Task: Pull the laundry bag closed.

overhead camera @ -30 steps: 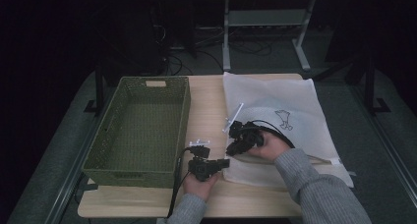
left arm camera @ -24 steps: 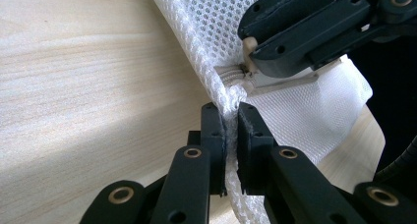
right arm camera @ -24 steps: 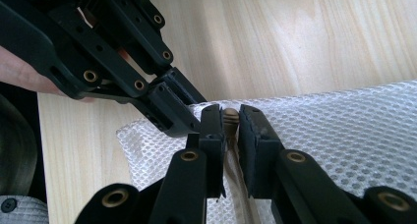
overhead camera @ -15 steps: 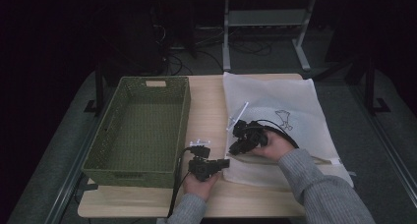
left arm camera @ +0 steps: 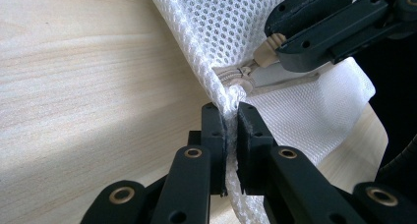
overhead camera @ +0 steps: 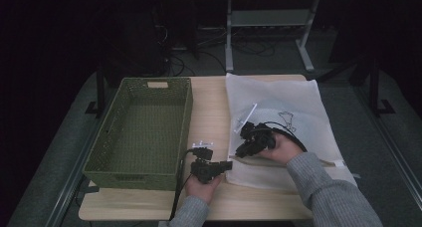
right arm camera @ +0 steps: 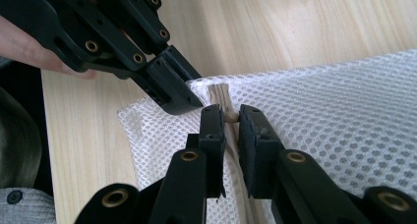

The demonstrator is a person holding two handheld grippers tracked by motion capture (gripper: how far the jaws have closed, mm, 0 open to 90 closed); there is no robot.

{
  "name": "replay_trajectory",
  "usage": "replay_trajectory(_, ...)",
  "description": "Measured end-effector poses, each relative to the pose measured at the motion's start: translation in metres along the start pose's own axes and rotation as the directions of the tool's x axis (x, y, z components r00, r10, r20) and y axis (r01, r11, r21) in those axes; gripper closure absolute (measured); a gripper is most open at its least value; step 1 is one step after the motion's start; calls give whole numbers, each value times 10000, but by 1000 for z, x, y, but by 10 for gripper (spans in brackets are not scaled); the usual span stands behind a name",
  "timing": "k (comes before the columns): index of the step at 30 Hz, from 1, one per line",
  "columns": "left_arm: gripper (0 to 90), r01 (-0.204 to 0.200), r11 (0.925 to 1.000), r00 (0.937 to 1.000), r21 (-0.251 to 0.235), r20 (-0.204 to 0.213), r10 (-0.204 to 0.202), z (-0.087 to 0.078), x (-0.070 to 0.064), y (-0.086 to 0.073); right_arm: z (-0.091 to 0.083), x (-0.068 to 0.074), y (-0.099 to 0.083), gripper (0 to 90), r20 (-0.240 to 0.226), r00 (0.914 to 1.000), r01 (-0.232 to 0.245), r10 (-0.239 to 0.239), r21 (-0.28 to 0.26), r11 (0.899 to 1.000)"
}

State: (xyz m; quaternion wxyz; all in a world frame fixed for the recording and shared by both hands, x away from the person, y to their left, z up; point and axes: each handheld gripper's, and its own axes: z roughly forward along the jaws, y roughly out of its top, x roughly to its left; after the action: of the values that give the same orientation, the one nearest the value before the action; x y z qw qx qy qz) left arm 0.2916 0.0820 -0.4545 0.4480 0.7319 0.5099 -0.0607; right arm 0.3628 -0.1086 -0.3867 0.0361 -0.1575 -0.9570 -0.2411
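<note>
White mesh laundry bag [overhead camera: 293,117] lies flat on the right half of the pale wooden bench [overhead camera: 211,102], its near-left corner reaching the bench's front edge; green woven basket [overhead camera: 144,130] sits to its left, apart from the bag. Left gripper [overhead camera: 219,166], held low near the front edge just right of the basket's near corner, points toward the bag's corner; in the left gripper view [left arm camera: 226,117] its jaws stand nearly closed with a fold of the mesh edge pinched between them, right below the end of the zip. Right gripper [overhead camera: 242,150] rests on the bag's left edge, a hand [overhead camera: 283,148] behind it, cable looping over the mesh; in the right gripper view [right arm camera: 231,117] its jaws stand a narrow gap apart with the beige zip pull [right arm camera: 230,117] caught between the tips; the same pull [left arm camera: 263,54] shows in the left gripper view, clamped at the tips of the other gripper above the seam. Both grippers sit close together at the bag's corner, the left one's jaw tip just beside the right one's in the right gripper view; grey sleeve [overhead camera: 328,192] enters from the bottom right.
</note>
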Motion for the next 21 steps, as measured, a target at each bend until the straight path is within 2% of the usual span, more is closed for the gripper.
replay_trajectory(11,839,37,10000,10000,11,-13,-37,1,-1,-1,5,-1,-5,788,1,9999,-164,164,-51,9999)
replay_trajectory(21,839,-8,10000,10000,29,-7,8,1,-1,-1,12,0,-3,793,-80,10000,-1,1,61,10000)
